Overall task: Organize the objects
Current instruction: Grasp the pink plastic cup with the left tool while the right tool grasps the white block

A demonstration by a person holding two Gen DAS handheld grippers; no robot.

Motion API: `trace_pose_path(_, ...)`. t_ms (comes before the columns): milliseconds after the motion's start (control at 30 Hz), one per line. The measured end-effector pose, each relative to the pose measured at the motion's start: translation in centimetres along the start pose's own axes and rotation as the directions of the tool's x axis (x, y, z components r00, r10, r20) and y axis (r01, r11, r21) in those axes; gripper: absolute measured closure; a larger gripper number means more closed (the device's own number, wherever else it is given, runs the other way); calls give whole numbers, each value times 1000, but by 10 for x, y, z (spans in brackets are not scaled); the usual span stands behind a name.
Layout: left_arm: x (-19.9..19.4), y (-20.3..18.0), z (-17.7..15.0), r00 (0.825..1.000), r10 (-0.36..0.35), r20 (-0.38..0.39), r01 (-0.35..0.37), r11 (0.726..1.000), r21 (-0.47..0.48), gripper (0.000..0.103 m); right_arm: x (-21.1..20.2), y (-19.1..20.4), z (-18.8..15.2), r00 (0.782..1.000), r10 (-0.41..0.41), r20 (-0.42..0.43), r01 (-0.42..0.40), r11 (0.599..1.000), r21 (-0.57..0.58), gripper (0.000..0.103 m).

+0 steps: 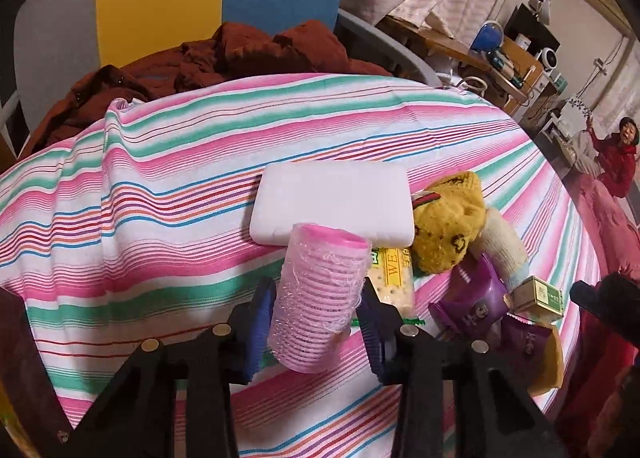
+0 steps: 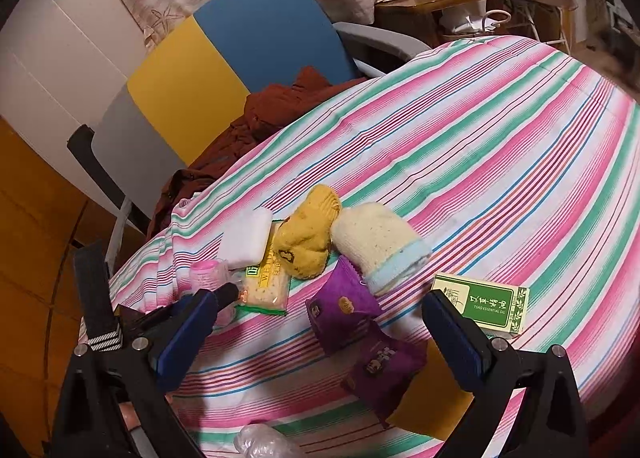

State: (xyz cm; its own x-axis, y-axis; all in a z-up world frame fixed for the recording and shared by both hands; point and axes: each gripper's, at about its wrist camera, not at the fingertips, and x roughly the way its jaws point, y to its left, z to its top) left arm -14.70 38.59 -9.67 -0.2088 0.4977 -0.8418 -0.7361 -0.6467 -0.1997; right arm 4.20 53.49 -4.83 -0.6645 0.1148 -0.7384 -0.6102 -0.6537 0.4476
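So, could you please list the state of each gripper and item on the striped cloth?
Left gripper: shut on pink hair roller.
Right gripper: open, holding nothing.
Green box: closed, lying flat.
Purple packets: sealed, overlapping.
Cracker pack: sealed, flat.

The green and cream carton lying on the striped cloth is showing the printed line "TSAO ESSENTIAL OIL" under a row of white characters too small to read. The cracker packet is displaying yellow-panel lettering beginning "WE", visible in both views; the remaining letters are being cut off by neighbouring items. The two purple sachets are carrying white characters that are not resolving legibly. The yellow sock is bearing a dark emblem, unreadable.
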Motion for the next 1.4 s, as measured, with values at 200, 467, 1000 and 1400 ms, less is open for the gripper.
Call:
trace_pose_path(200, -28, 1, -21, 998, -27, 58, 28, 999, -17, 64, 0, 3, -1, 1000, -16, 3, 16, 1000, -16, 0)
trace_pose_path(467, -63, -7, -61, 995, -49, 82, 50, 999, -14, 64, 1, 4, -2, 999, -43, 1, 43, 998, -34, 0)
trace_pose_path(1000, -135, 0, -106, 979, -99, 179, 98, 995, 15, 64, 43, 105, -4, 993, -99, -71, 40, 818, -574, 0)
trace_pose_path(1400, -161, 36, -122, 975, -98, 201, 114, 991, -70, 64, 159, 177, 8, 934, -333, -129, 37, 449, -893, 0)
